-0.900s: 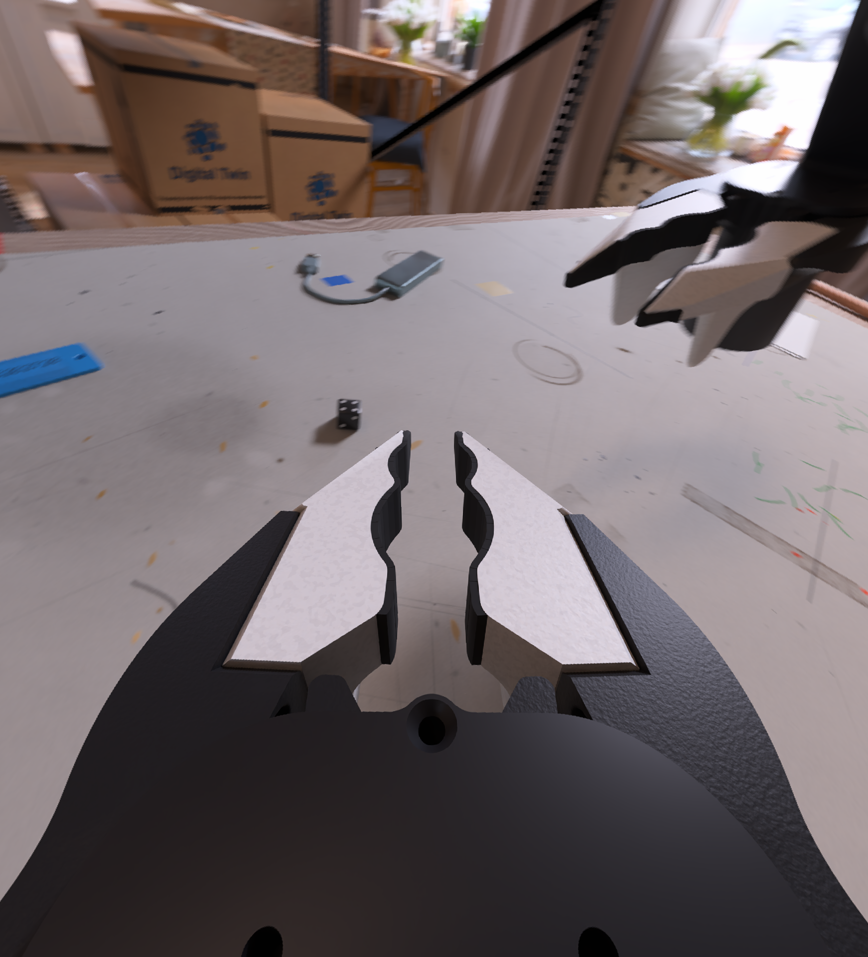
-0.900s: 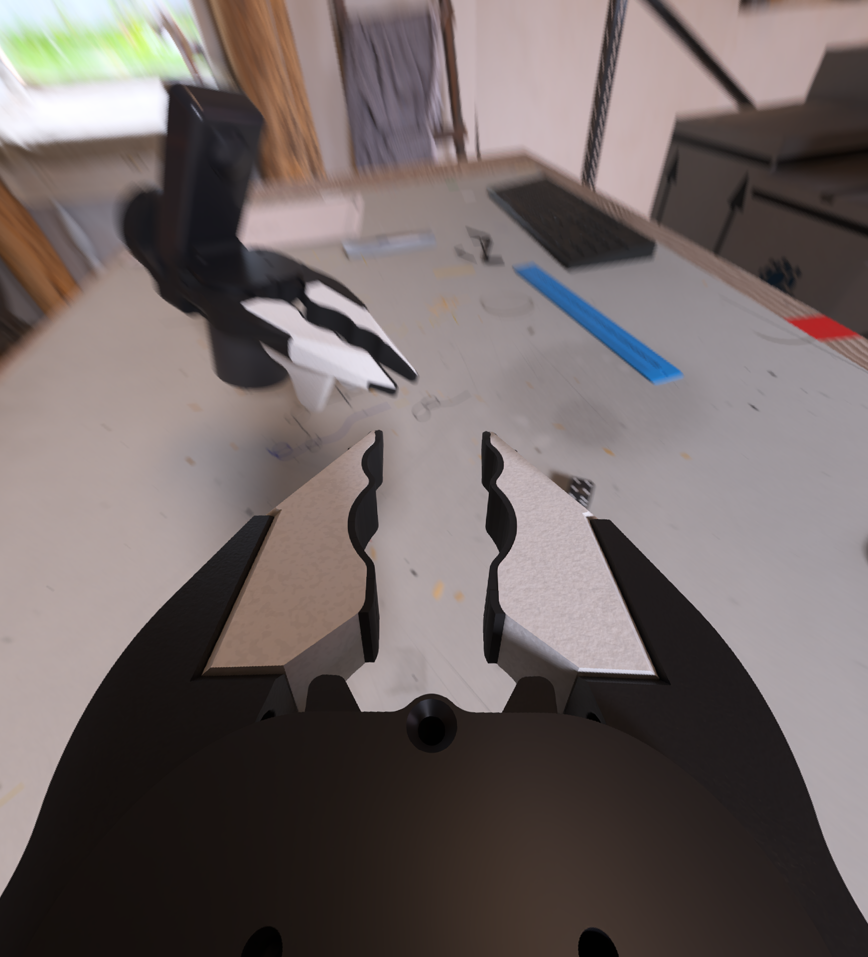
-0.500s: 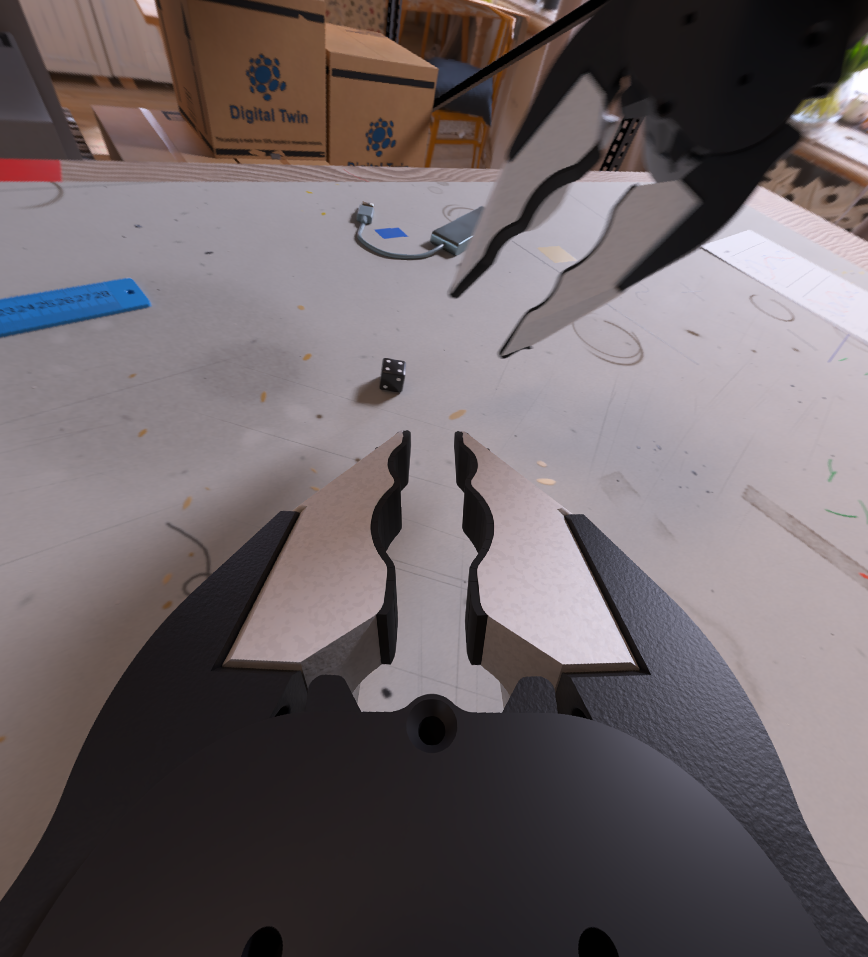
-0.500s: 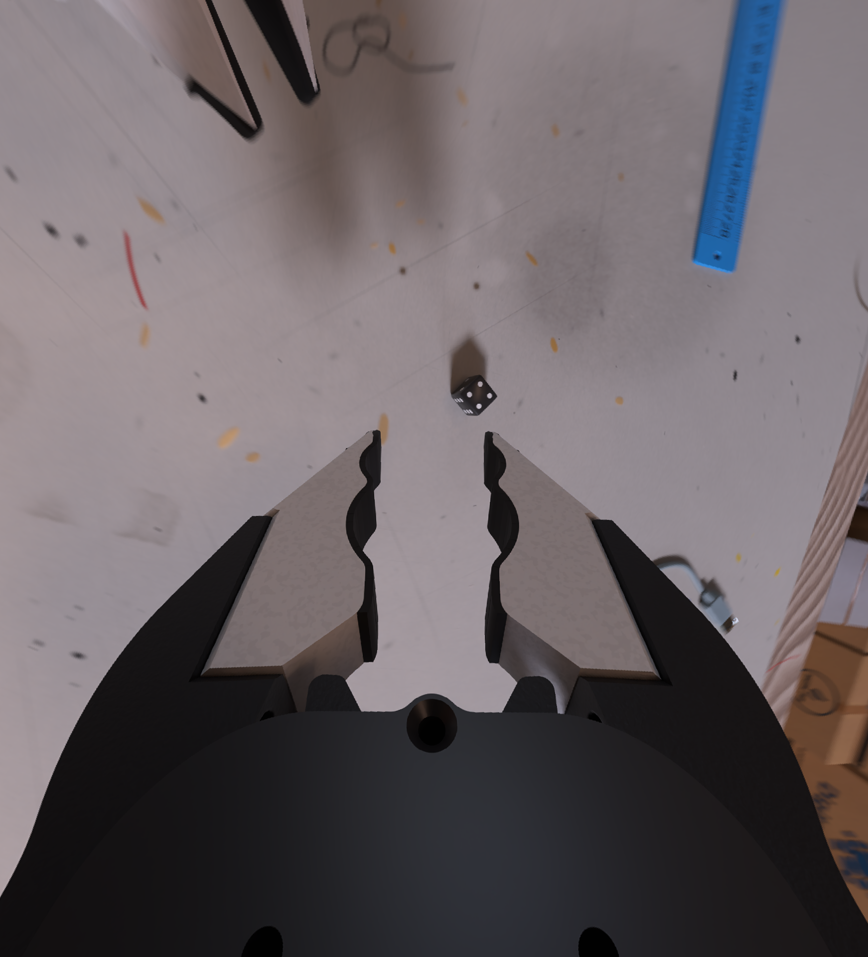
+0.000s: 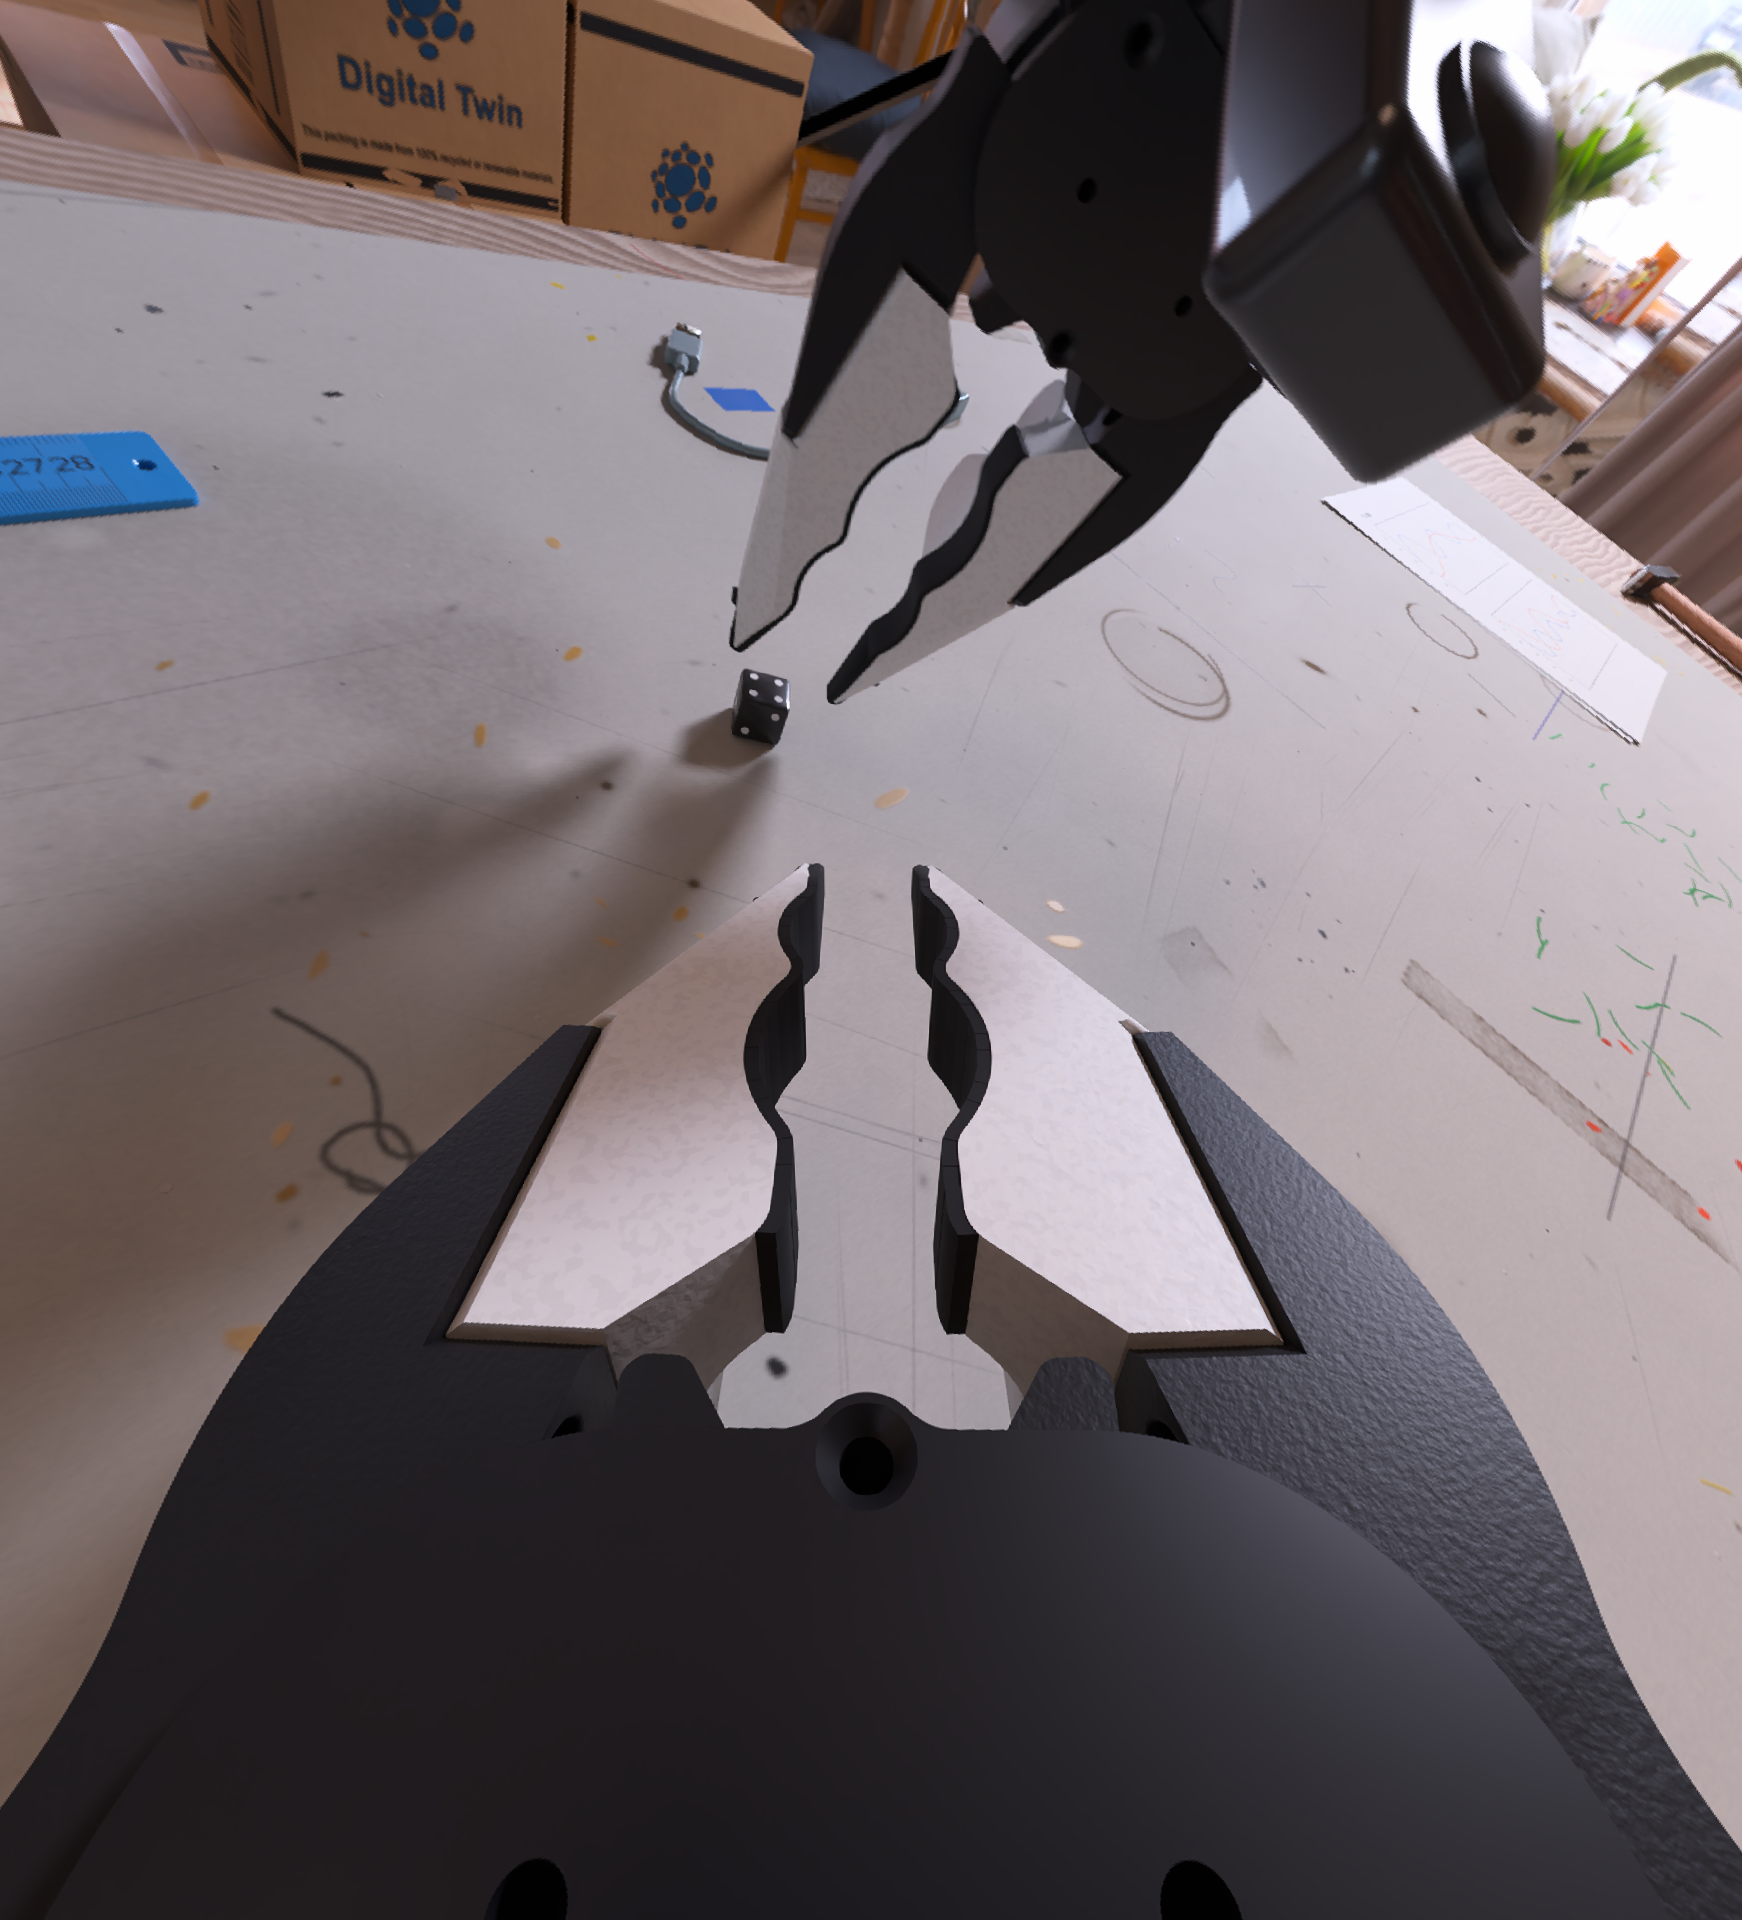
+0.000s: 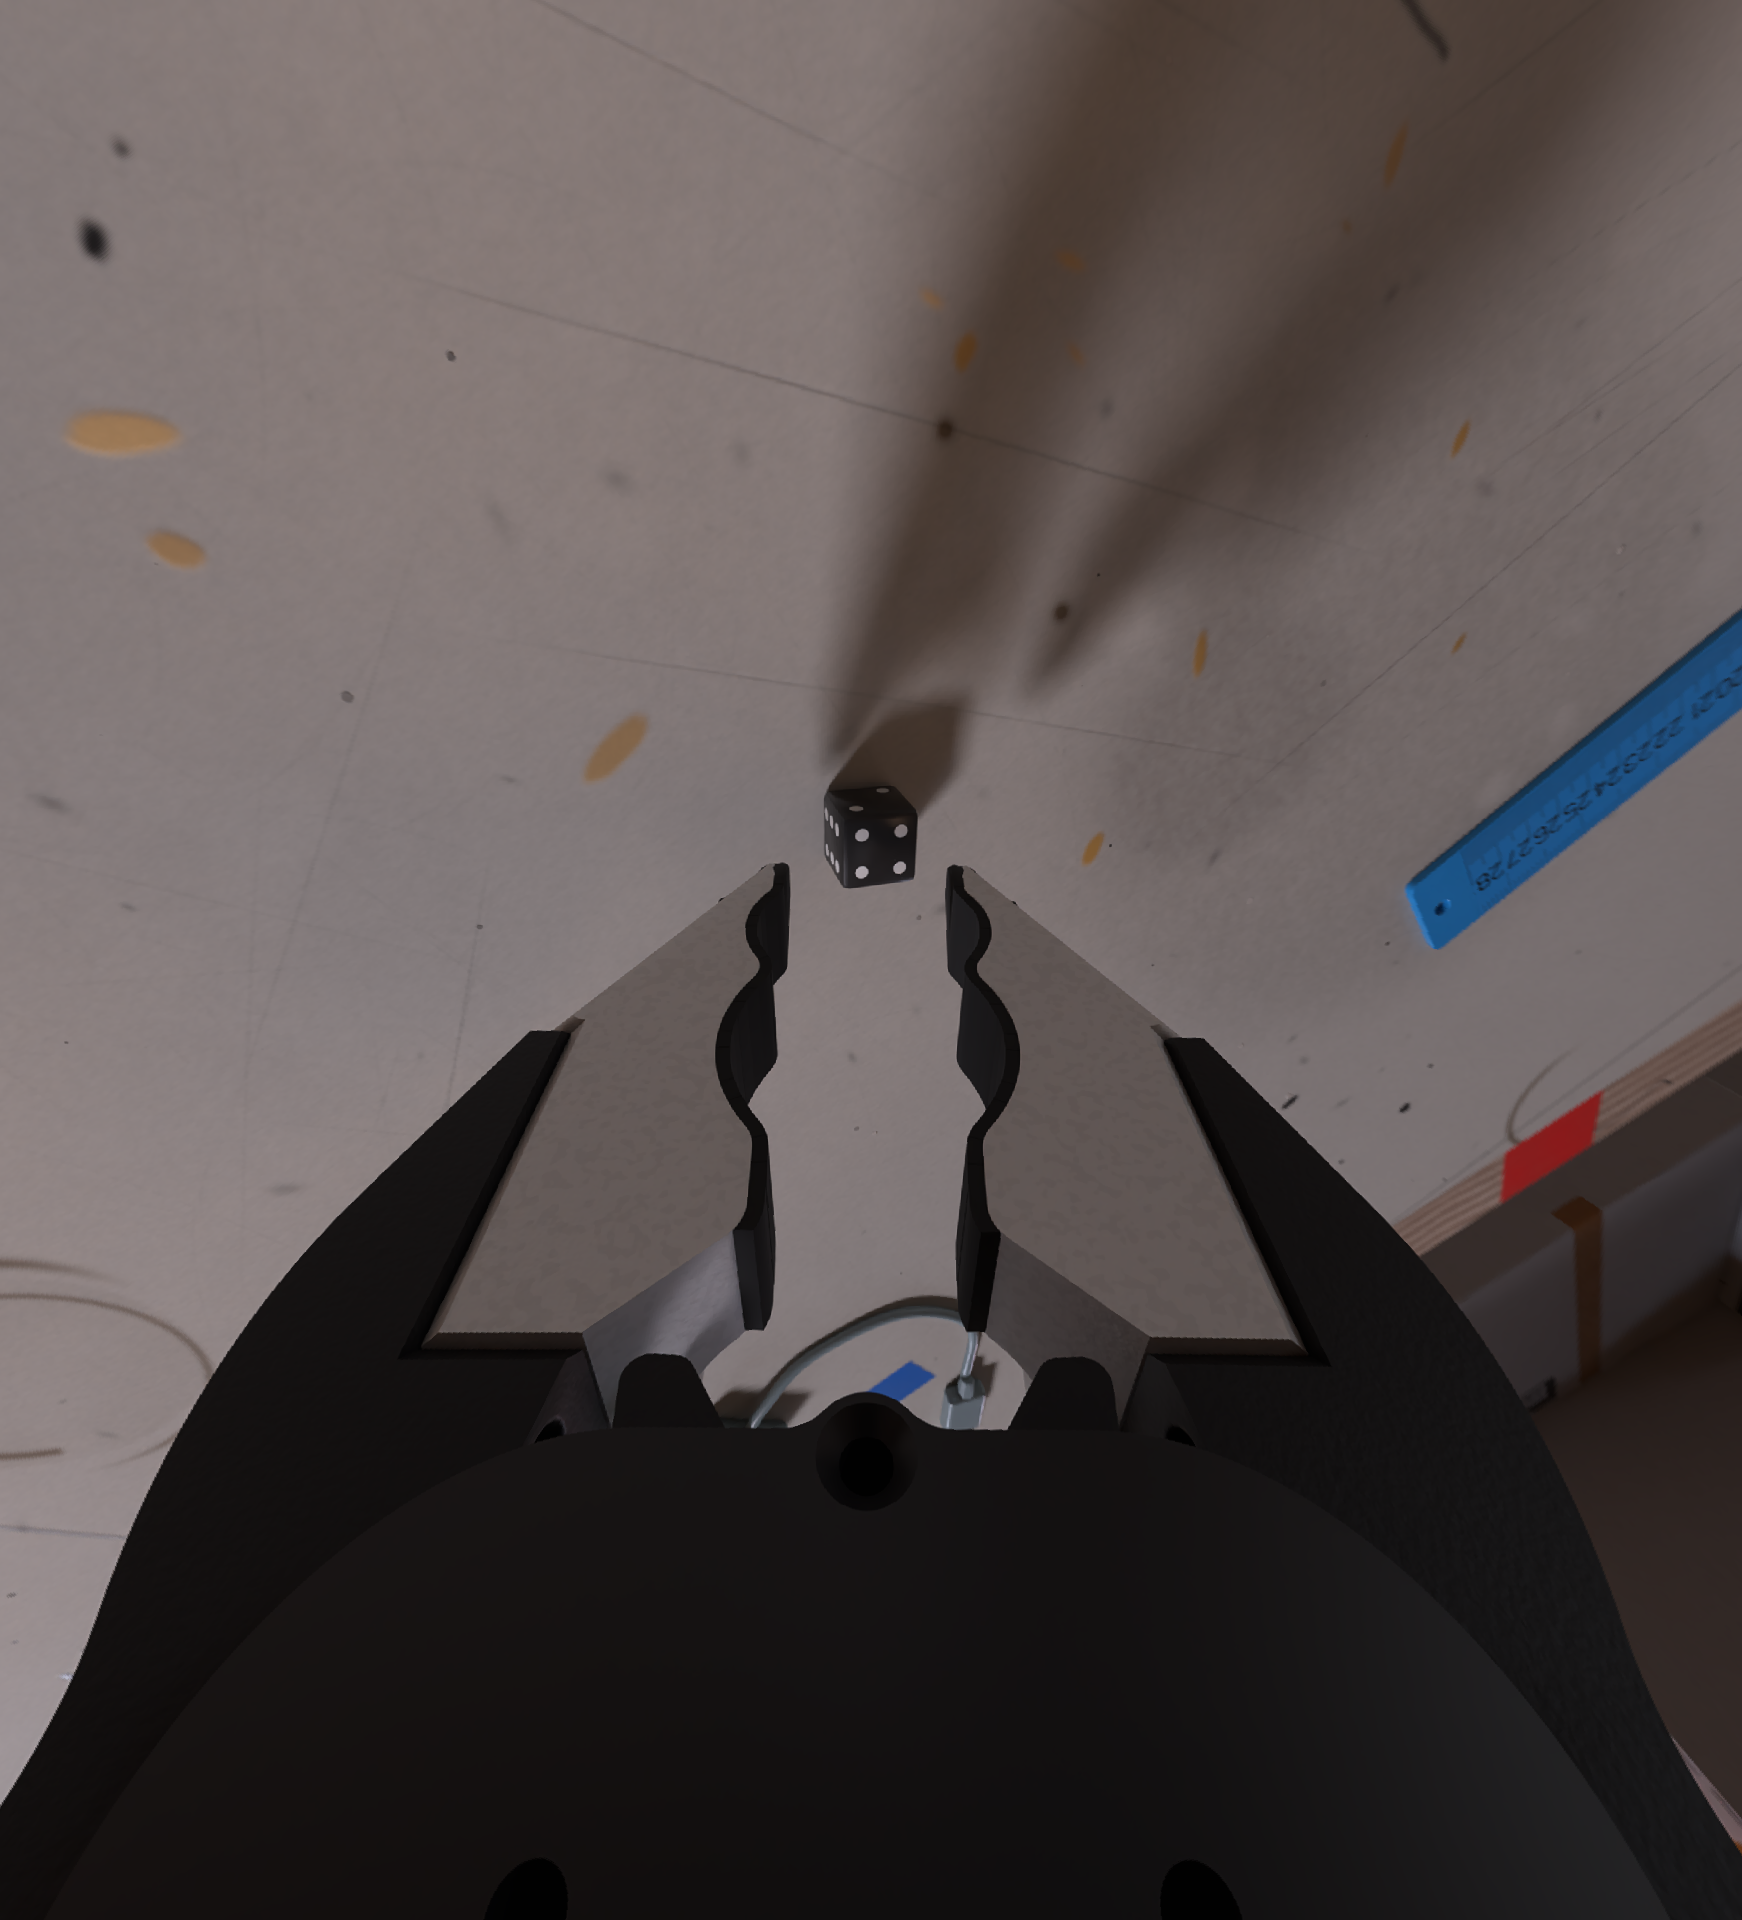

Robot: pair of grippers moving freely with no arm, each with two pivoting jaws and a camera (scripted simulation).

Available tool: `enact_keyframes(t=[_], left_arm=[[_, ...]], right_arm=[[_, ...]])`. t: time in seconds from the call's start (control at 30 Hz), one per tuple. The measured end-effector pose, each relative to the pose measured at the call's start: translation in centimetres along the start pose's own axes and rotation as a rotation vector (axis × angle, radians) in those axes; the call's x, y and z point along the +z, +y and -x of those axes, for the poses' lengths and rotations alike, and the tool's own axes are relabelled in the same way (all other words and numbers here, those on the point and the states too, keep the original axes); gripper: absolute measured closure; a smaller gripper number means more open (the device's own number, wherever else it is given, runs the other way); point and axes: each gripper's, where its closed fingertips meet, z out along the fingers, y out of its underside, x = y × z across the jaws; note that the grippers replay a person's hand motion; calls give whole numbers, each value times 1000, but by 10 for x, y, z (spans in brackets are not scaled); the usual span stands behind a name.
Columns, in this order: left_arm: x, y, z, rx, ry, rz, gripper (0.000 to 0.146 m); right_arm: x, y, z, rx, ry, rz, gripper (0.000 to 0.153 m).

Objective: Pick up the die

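A small black die [image 5: 761, 705] with white pips lies on the grey table. In the right wrist view the die [image 6: 869, 836] sits just beyond my right gripper [image 6: 867, 871], centred between its open fingertips. In the left wrist view my right gripper [image 5: 784, 670] points steeply down, its tips just above the die and apart from it. My left gripper [image 5: 867, 873] is open with a narrow gap, empty, low over the table a short way in front of the die.
A blue ruler [image 5: 46, 480] lies at the left, also in the right wrist view [image 6: 1625, 758]. A grey cable with a plug [image 5: 685, 384] lies behind the die. A paper sheet [image 5: 1501, 603] lies right. Cardboard boxes [image 5: 431, 94] stand past the table's far edge.
My right gripper has come down closer to the die, which now lies just ahead of its fingertips. My left gripper has moved slightly nearer the die.
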Motion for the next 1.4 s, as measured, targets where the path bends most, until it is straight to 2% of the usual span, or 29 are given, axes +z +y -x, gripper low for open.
enact_keyframes(t=[0.37, 0.47, 0.5, 0.63, 0.73, 0.87, 0.93, 1.03, 1.2, 1.4], left_arm=[[9, 11, -15, 18, 103, 55, 129], [9, 12, -18, 30, 121, 66, 129], [8, 12, -18, 32, 122, 67, 129], [6, 10, -19, 41, 143, 59, 129], [1, 6, -28, 39, 207, 47, 129], [-11, 4, -57, 47, 420, 53, 129], [-21, 5, -80, 53, 569, 59, 129], [-33, 10, -108, 88, 735, 82, 129], [-41, 21, -136, 161, 852, 129, 129], [-47, 20, -141, 184, 873, 122, 129]], right_arm=[[14, 5, -4, 18, -112, -62, 125], [15, 4, -2, 8, -142, -56, 132], [15, 4, -2, 10, -147, -55, 136], [11, -1, 2, 66, -127, -80, 136], [-18, -18, 4, 159, -41, -216, 136], [-96, -56, 20, 252, 6, -491, 136], [-136, -79, 34, 225, -16, -601, 136], [-169, -106, 50, 87, 28, -620, 136], [-177, -138, 71, -106, 19, -564, 136], [-166, -154, 80, -179, -56, -516, 136]])
